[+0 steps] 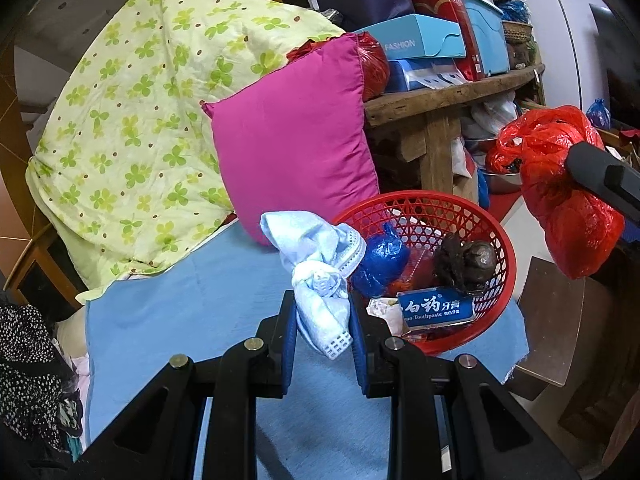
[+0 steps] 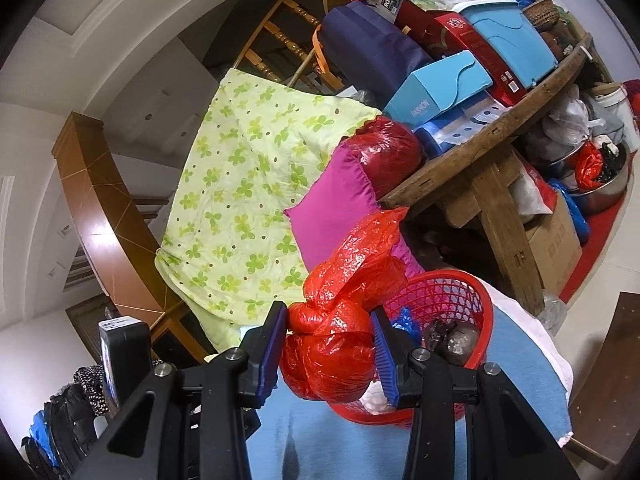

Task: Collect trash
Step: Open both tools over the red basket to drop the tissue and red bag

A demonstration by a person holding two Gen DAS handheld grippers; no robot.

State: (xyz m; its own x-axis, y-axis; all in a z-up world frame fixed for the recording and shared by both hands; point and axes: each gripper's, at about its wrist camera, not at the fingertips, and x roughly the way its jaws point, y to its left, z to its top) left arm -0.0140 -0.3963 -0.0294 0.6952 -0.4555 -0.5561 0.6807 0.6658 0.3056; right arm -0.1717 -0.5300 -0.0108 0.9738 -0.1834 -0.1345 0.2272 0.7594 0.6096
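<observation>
A red mesh basket (image 1: 502,240) stands on a blue cloth (image 1: 180,320) and holds a blue wad (image 1: 380,264), a dark lump (image 1: 464,258) and a toothpaste box (image 1: 436,308). My left gripper (image 1: 323,310) is shut on a crumpled light-blue face mask (image 1: 316,264), just left of the basket. My right gripper (image 2: 330,324) is shut on a knotted red plastic bag (image 2: 340,320), held above the basket (image 2: 476,300). The same bag (image 1: 568,200) hangs at the right of the left wrist view, beside and above the basket.
A magenta pillow (image 1: 296,140) leans behind the basket against a green clover quilt (image 1: 140,120). A wooden table (image 1: 452,96) stacked with blue and red boxes stands behind. Bags, metal bowls and a cardboard box (image 2: 556,240) sit under it. Dark clothes (image 1: 28,368) lie at the left.
</observation>
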